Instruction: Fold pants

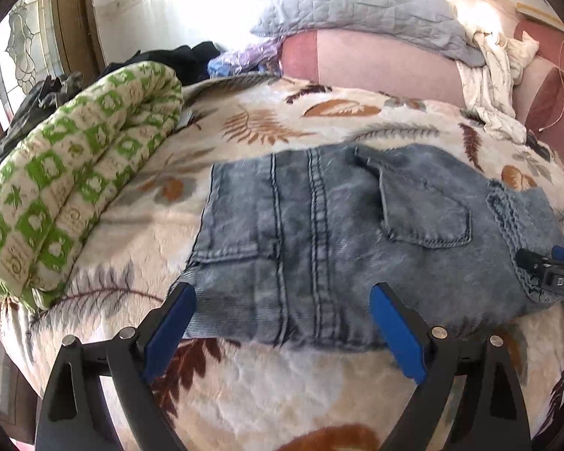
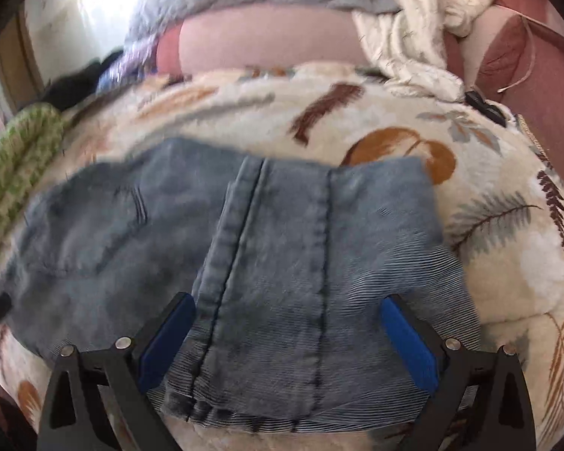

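Motion blur smears the jeans (image 2: 244,233) in the right wrist view.

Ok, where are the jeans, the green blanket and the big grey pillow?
jeans (image 1: 319,225), left wrist view, on the middle seam of the folded denim.
green blanket (image 1: 75,188), left wrist view, on the top of the rolled-up bundle.
grey pillow (image 1: 357,3), left wrist view, on its quilted front.

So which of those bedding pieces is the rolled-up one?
The green-and-cream patterned quilt at the left; the leaf-print blanket lies spread flat under the jeans.
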Tool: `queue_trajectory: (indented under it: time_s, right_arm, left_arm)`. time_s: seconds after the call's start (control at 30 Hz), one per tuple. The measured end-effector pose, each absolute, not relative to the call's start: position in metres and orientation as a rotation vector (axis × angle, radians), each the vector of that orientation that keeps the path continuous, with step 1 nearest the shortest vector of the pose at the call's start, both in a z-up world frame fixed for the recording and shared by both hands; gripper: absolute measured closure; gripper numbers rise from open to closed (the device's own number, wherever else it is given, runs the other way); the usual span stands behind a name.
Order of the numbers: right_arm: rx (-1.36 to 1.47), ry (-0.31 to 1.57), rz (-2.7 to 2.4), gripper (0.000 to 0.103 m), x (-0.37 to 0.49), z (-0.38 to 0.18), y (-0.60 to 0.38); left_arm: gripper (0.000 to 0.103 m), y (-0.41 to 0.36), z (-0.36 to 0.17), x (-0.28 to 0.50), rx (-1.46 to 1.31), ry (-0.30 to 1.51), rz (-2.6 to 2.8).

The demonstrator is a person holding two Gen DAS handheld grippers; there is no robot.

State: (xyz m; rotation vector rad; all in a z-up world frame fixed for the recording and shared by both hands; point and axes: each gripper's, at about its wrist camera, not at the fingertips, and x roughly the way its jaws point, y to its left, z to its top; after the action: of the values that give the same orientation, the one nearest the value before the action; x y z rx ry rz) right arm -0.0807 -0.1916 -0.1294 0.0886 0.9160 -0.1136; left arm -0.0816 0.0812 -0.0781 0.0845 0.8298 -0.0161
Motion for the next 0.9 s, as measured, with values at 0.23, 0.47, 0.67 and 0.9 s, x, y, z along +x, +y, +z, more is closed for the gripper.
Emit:
queue_trajectory:
  time_s: [0.23, 0.47, 0.67, 0.9]
  right_arm:
    - [0.028, 0.923, -0.144, 0.0, -0.076, -0.14, -0.178]
    - [0.039, 0.785, -0.113, 0.0, -0.085, -0.114, -0.172]
    - [0.04, 0.639, -0.061, 0.0, -0.096, -0.095, -0.16]
    - [0.047, 0.624, -0.036, 0.0, -0.093, -0.093, -0.154]
  left_arm:
    - [0.009, 0.092, -0.092, -0.089, 0.107, 0.821, -0.011]
    - [0.009, 0.093, -0.082, -0.092, 0.104, 0.765, 0.004]
    - [0.009, 0.093, -0.072, -0.091, 0.076, 0.733, -0.008]
    - [0.009, 0.092, -0.068, -0.09, 0.062, 0.708, -0.001]
